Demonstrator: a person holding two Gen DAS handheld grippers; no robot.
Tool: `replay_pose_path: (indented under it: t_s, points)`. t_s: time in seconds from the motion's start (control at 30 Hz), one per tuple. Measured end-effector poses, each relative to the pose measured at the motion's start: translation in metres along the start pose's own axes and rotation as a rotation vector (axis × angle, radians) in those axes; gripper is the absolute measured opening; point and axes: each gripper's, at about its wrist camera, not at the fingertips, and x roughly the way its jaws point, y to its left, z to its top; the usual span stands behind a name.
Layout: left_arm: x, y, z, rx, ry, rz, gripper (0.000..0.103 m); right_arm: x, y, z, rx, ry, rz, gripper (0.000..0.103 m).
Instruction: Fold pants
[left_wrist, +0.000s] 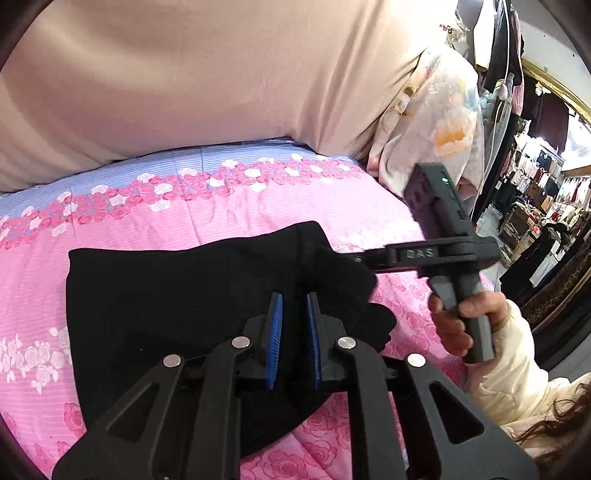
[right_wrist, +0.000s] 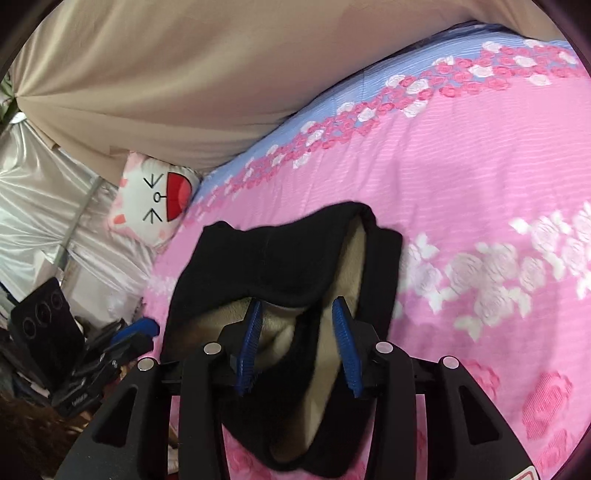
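The pants (left_wrist: 177, 295) are black w/ a fuzzy tan lining, lying bunched up on a pink bedspread (left_wrist: 184, 221) that's got a rose print and a blue stripe along the far edge. In the right wrist view the pants (right_wrist: 288, 258) look partly turned out, lining showing through the opening near the claw, and the fabric's rumpled, not flat. Left gripper (left_wrist: 294, 314) sits over the near edge of the pants, blue pads almost together w/ just a thin gap; can't tell if any cloth is actually caught between them bc it's all black there. Right gripper (right_wrist: 301, 325) has its blue pads spread apart, w/ the tan lining and a black fold lying between them, and the pads don't look like they're pressing on it. In the left wrist view the right gripper (left_wrist: 369, 258) comes in from the right side, tips at the far right corner of the pants, and the person's hand (left_wrist: 458, 321) wraps its handle, cream sleeve behind it. Behind the bed there's a big beige cloth (left_wrist: 184, 74) hanging like a backdrop. Off the left end of the bed sits a white cat-face pillow (right_wrist: 155, 199), shiny silver fabric beyond it, plus a pile of dark gear lower down. Far right in the left view looks like racks of clothes, kinda blurry tho.
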Motion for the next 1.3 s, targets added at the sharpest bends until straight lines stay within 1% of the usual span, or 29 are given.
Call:
replay_pose_path:
  t_s: [0.03, 0.1, 0.13, 0.17, 0.2, 0.23, 0.27, 0.33, 0.4, 0.47, 0.57, 0.6, 0.63, 0.67, 0.7, 0.77, 0.8, 0.83, 0.87, 0.93, 0.97, 1.0, 1.03, 1.07, 1.1, 1.17, 1.23, 1.27, 1.3]
  points:
    - [0.000, 0.000, -0.001, 0.002, 0.006, 0.004, 0.013, 0.006, 0.003, 0.001, -0.010, 0.014, 0.001, 0.036]
    - [0.001, -0.005, -0.004, 0.022, 0.020, 0.009, 0.016, 0.013, 0.021, -0.003, -0.073, 0.018, -0.059, 0.038]
    - [0.001, -0.010, -0.007, 0.041, 0.025, 0.000, 0.027, 0.015, 0.035, -0.006, -0.127, 0.018, -0.105, 0.039]
    - [0.000, -0.017, -0.009, 0.062, 0.024, -0.004, 0.052, 0.016, 0.045, -0.008, -0.164, 0.013, -0.133, 0.040]
    - [0.000, -0.023, -0.012, 0.080, 0.016, 0.002, 0.068, 0.017, 0.049, -0.007, -0.176, 0.009, -0.146, 0.040]
    - [-0.001, -0.030, -0.014, 0.106, -0.009, 0.015, 0.088, 0.018, 0.052, -0.006, -0.187, 0.005, -0.170, 0.040]
    - [-0.002, -0.039, -0.015, 0.141, -0.032, 0.028, 0.087, 0.020, 0.053, -0.005, -0.189, 0.008, -0.195, 0.040]
    - [0.001, -0.050, -0.015, 0.193, -0.035, 0.055, 0.087, 0.023, 0.043, -0.005, -0.156, 0.032, -0.223, 0.041]
    - [0.001, -0.053, -0.014, 0.214, -0.036, 0.079, 0.087, 0.022, 0.031, -0.010, -0.132, 0.046, -0.202, 0.041]
    - [0.004, -0.049, -0.014, 0.207, -0.023, 0.087, 0.087, 0.020, 0.026, -0.017, -0.123, 0.052, -0.164, 0.041]
    - [0.010, -0.040, -0.011, 0.173, 0.007, 0.089, 0.087, 0.023, 0.030, -0.025, -0.167, 0.064, -0.129, 0.040]
    - [0.012, -0.037, -0.011, 0.161, 0.014, 0.087, 0.087, 0.025, 0.032, -0.026, -0.182, 0.057, -0.125, 0.025]
    - [0.013, -0.034, -0.010, 0.146, 0.021, 0.086, 0.087, 0.027, 0.032, -0.024, -0.178, 0.058, -0.103, 0.011]
    - [0.014, -0.032, -0.009, 0.134, 0.027, 0.086, 0.087, 0.026, 0.030, -0.022, -0.157, 0.051, -0.081, 0.010]
    - [0.013, -0.029, -0.009, 0.120, 0.030, 0.093, 0.087, 0.019, 0.030, -0.018, -0.130, 0.021, -0.043, 0.009]
    - [0.005, -0.022, -0.008, 0.107, 0.011, 0.124, 0.089, -0.007, 0.039, -0.015, -0.132, -0.049, 0.028, 0.009]
    - [0.001, -0.019, -0.008, 0.104, 0.002, 0.143, 0.090, -0.021, 0.043, -0.015, -0.139, -0.081, 0.043, 0.008]
    - [-0.003, -0.016, -0.009, 0.099, -0.007, 0.163, 0.093, -0.034, 0.045, -0.018, -0.152, -0.110, 0.031, 0.008]
    - [-0.005, -0.011, -0.010, 0.093, -0.015, 0.185, 0.093, -0.038, 0.042, -0.022, -0.155, -0.121, -0.005, 0.008]
    - [-0.002, -0.001, -0.014, 0.083, -0.006, 0.226, 0.093, -0.023, 0.022, -0.030, -0.124, -0.074, -0.097, 0.009]
    - [0.001, 0.004, -0.016, 0.074, 0.008, 0.244, 0.093, -0.006, 0.006, -0.035, -0.085, -0.017, -0.143, 0.012]
    - [0.006, 0.011, -0.017, 0.055, 0.028, 0.269, 0.093, 0.000, -0.006, -0.039, -0.038, -0.018, -0.110, 0.011]
    - [0.008, 0.017, -0.017, 0.040, 0.043, 0.291, 0.093, -0.009, -0.010, -0.041, 0.008, -0.049, -0.064, 0.012]
    - [0.008, 0.023, -0.018, 0.023, 0.053, 0.317, 0.093, -0.016, -0.008, -0.041, 0.016, -0.061, -0.069, 0.013]
    - [0.008, 0.029, -0.018, 0.007, 0.066, 0.340, 0.093, -0.035, 0.004, -0.042, -0.016, -0.139, -0.145, 0.019]
    - [0.008, 0.041, -0.019, -0.026, 0.078, 0.371, 0.093, -0.062, 0.023, -0.042, -0.053, -0.241, -0.227, 0.021]
    - [0.008, 0.056, -0.023, -0.072, 0.094, 0.409, 0.093, -0.077, 0.041, -0.038, -0.072, -0.295, -0.216, 0.021]
    - [0.009, 0.066, -0.025, -0.105, 0.100, 0.423, 0.093, -0.078, 0.049, -0.036, -0.094, -0.300, -0.207, 0.021]
    - [0.009, 0.072, -0.027, -0.127, 0.105, 0.423, 0.093, -0.070, 0.065, -0.031, -0.142, -0.279, -0.198, 0.021]
